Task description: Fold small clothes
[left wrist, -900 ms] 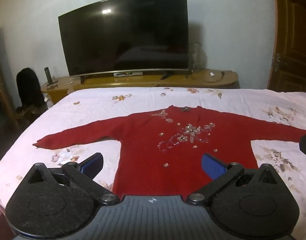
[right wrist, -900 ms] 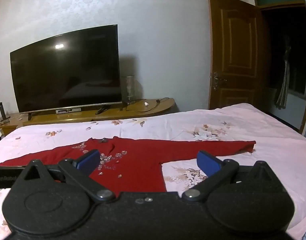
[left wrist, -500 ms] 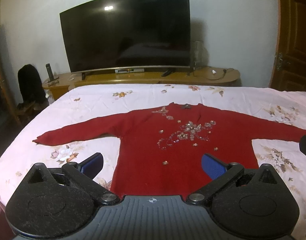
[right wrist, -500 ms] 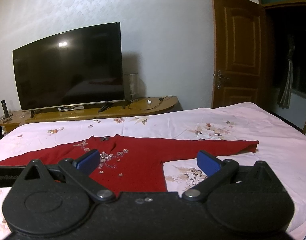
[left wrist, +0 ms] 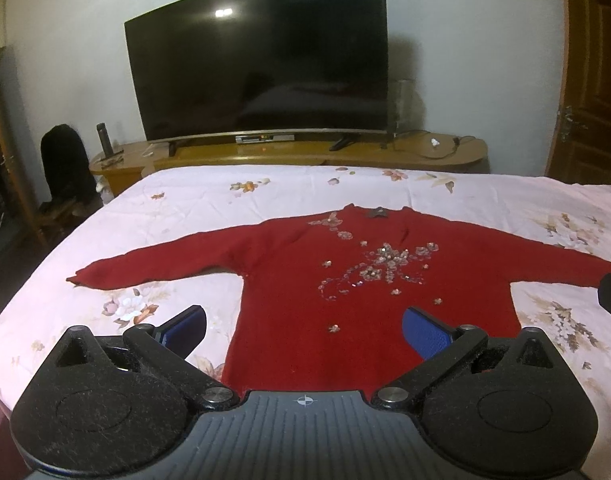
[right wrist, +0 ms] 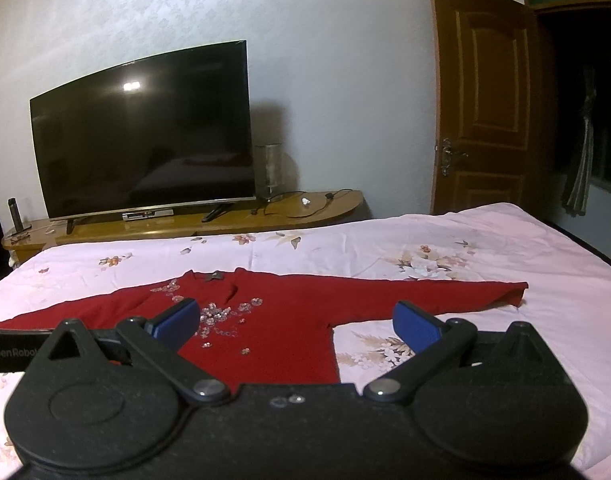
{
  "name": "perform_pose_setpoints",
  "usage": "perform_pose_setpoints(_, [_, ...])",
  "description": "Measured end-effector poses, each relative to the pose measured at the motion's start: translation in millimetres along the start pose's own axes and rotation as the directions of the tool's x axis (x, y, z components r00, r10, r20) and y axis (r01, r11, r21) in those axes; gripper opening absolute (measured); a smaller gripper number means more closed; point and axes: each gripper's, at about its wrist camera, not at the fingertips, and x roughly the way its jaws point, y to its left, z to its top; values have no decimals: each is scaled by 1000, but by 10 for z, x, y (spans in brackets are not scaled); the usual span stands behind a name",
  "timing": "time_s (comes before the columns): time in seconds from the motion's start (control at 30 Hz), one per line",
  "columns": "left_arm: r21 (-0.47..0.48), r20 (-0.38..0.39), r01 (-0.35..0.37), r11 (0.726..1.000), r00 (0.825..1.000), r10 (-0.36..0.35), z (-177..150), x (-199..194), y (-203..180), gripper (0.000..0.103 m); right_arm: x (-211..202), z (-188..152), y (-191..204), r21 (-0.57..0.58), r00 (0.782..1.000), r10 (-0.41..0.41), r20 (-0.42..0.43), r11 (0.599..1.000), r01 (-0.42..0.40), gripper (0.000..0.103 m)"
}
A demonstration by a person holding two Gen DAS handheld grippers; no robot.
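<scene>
Both hand-held grippers point(left wrist: 303, 326) point(right wrist: 295, 322) still wide open, sweater point(left wrist: 345, 280) unmoved

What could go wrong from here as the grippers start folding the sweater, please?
The sequin flowers on the sweater might snag on a finger or come loose if pinched. The sleeves lie spread wide, so a one-sided pull could drag the body askew. Both the left gripper and the right gripper hang open above the hem, so they might pinch the bedsheet too.

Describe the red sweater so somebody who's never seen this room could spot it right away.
A pink floral bedspread lies before the big black TV. Spread flat on it, sleeves out, is the sweater: the only garment there, deep red with beaded flowers across its chest.
</scene>
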Motion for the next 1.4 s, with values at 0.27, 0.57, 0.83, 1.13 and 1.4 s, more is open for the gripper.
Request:
perform_pose_setpoints(0.27, [6,2,-30,1000,1000,30,-2,85,-43,103,98,24,-41,-50,999,7,-50,999,-10,102])
perform_pose_setpoints(0.57, [-1,-3,-42,999,999,42,-12,170,-112,103,214,38,-71,-73,1000,16,3,997,-16,102])
perform_pose_setpoints(0.83, [0,-12,-57,998,998,57,-35,236,-169,103,275,25,-84,-68,999,37,0,997,-37,102])
perform_pose_setpoints(1.13, [-13,-28,-99,995,995,99,-67,330,-218,103,369,26,-112,-72,995,92,-25,993,-94,102])
perform_pose_setpoints(1.4, [-38,-55,-159,987,986,156,-53,474,-91,103,543,68,-51,-83,988,156,-20,984,-157,102])
